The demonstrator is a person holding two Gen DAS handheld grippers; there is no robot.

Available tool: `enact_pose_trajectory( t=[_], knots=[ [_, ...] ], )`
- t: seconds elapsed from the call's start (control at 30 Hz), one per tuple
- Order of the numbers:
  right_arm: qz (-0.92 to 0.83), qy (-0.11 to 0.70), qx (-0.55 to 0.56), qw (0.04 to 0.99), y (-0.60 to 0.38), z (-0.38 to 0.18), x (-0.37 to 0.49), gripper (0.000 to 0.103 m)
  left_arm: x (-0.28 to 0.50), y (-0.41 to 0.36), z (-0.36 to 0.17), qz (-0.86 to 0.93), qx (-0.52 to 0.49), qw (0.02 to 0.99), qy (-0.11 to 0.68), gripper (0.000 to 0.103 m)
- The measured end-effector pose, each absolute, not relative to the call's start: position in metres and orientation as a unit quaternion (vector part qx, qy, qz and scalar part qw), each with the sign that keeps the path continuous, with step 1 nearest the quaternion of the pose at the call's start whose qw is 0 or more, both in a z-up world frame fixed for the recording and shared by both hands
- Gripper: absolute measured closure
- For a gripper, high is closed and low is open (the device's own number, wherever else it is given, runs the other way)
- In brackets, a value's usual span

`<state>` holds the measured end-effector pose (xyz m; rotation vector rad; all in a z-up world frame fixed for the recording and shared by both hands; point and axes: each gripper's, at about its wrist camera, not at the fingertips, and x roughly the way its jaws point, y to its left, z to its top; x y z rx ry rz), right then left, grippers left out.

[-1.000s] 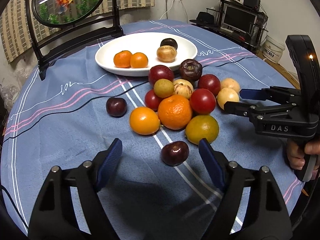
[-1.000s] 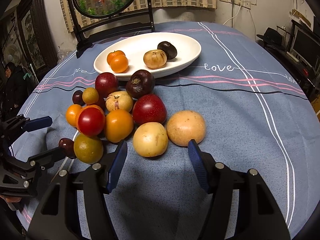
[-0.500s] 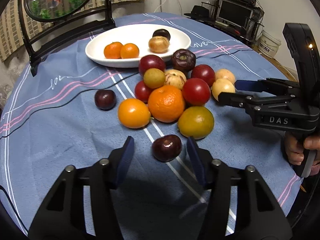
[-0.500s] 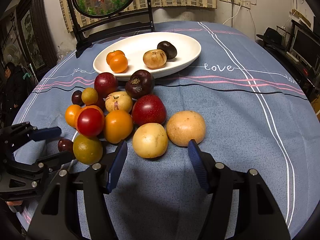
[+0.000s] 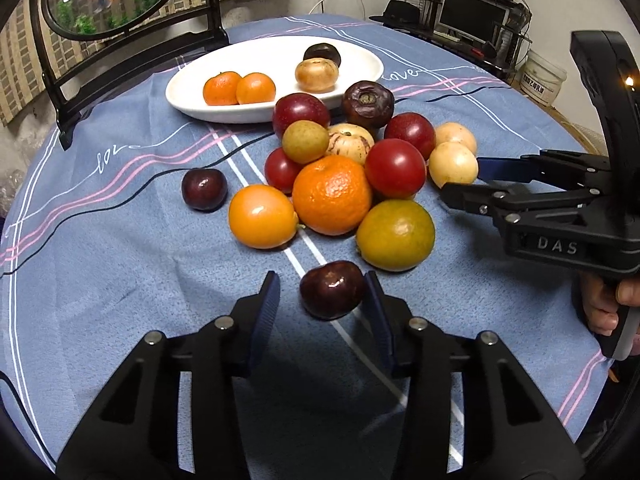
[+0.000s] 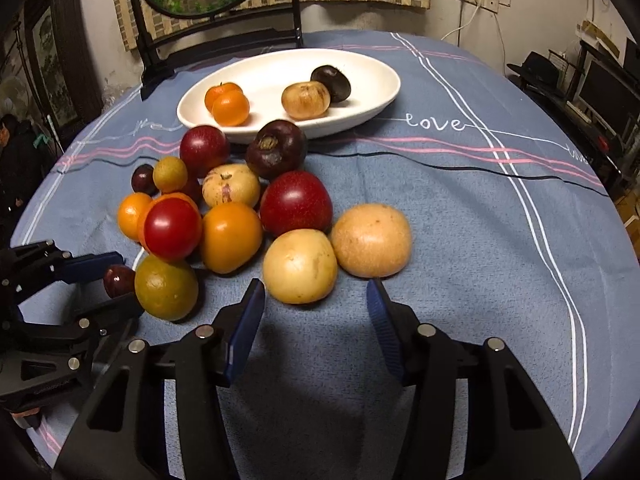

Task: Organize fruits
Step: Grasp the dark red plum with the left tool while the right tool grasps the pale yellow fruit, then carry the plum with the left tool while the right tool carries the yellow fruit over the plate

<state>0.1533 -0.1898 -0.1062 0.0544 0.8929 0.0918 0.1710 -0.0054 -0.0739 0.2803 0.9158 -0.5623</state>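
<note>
A pile of several fruits lies on the blue tablecloth in front of a white oval plate that holds two small oranges, a tan fruit and a dark fruit. My left gripper is open around a small dark plum; the right pad touches it, the left pad stands apart. The plum also shows in the right wrist view between the left gripper's fingers. My right gripper is open and empty, just short of a pale yellow fruit and a tan fruit.
A second dark plum lies alone left of the pile. A greenish orange sits just beyond the held plum. A black stand with an oval fish picture rises behind the plate. The right gripper reaches in from the right.
My left gripper has moved forward onto the small dark plum and its fingers have narrowed around it. The right gripper has barely moved.
</note>
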Motion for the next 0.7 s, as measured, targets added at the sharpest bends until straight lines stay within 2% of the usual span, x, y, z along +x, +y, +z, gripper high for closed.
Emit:
enact_pose_trajectory(
  t=[0.13,0.33,0.7],
  knots=[
    [0.049,0.438,0.028,0.897,-0.187,-0.108,0.159,0.051,0.171,-0.007,-0.075,-0.265,0.136,0.849,0.436,0.060],
    [0.045,0.440,0.015,0.897,-0.182,-0.108,0.161,0.067,0.171,-0.007,-0.074,-0.267,0.138,0.849,0.435,0.065],
    [0.048,0.435,-0.005,0.899,-0.180,-0.104,0.159,0.068,0.170,-0.009,-0.074,-0.256,0.123,0.852,0.439,0.070]
  ],
)
